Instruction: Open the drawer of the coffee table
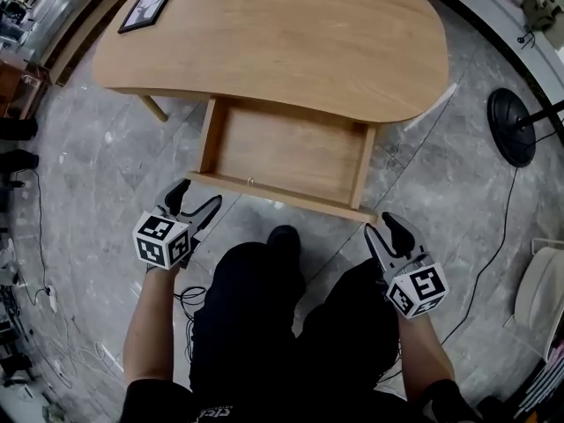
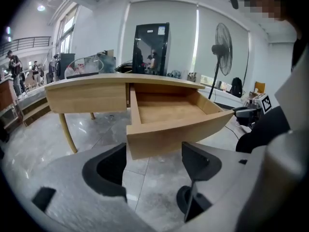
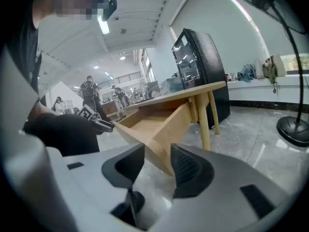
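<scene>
1. Bench (image 1: 291,33) and drawer (image 1: 286,152): light wood, smooth, matt.
2. Floor (image 1: 88,192): grey stone-look, glossy.
3. Right tongs (image 3: 155,158): matt grey plastic, ribbed black pads (image 3: 189,170).
4. Trousers (image 1: 256,315): black cloth.

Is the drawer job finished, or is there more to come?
Looks essentially done: the drawer is pulled well out of the coffee table, its inside empty. Nothing is in hand: the left tongs and right tongs both stand open, gripping nothing. Little seems left.
</scene>
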Motion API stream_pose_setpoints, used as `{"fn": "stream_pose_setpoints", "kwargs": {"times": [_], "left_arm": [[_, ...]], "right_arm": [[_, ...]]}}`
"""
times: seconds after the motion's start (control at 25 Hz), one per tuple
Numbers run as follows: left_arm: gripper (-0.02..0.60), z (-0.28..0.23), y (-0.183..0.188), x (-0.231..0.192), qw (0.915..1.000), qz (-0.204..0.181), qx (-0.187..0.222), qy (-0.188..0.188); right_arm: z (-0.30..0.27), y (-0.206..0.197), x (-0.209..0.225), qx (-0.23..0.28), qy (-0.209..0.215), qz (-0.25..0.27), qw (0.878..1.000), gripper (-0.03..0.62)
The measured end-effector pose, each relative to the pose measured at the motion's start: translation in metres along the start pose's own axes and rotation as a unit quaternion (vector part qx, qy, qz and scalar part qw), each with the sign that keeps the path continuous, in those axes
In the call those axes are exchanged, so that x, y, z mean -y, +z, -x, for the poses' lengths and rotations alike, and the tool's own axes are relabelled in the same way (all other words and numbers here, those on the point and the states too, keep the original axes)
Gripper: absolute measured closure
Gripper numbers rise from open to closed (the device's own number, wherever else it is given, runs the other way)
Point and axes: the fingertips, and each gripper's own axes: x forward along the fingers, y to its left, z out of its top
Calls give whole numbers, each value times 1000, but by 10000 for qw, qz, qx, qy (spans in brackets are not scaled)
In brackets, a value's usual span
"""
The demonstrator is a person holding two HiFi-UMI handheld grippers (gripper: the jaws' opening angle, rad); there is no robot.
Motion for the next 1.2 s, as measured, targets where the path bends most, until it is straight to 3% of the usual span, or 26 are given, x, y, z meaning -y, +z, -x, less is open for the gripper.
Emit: {"fn": "stream_pose_setpoints", "kwargs": {"times": [0.12, 0.28, 0.48, 0.56, 0.68, 0.84, 1.0, 1.2], "left_arm": [[218, 10, 5, -4, 9994, 228, -73, 237], [237, 29, 39, 8, 9969, 660, 344, 258], [270, 69, 102, 33, 9973, 190, 646, 292], [302, 87, 130, 43, 9976, -18, 623, 306], [400, 120, 178, 62, 9966, -258, 755, 208], [437, 174, 241, 91, 9941, -459, 981, -3], [467, 231, 292, 119, 9914, -491, 1203, -121], [516, 308, 341, 171, 9880, -101, 1537, -122]], "right_arm": [[10, 16, -3, -262, -29, -49, 9996, 425], [23, 51, -5, -578, -128, 17, 9982, 444], [41, 123, -44, -698, 58, 122, 9975, 482], [49, 156, -60, -703, 111, 192, 9973, 494], [65, 205, -85, -625, 224, 328, 9973, 522], [94, 261, -116, -528, 286, 388, 9974, 559], [129, 309, -145, -464, 314, 321, 9979, 588], [191, 374, -174, -63, 162, 378, 9991, 588]]}}
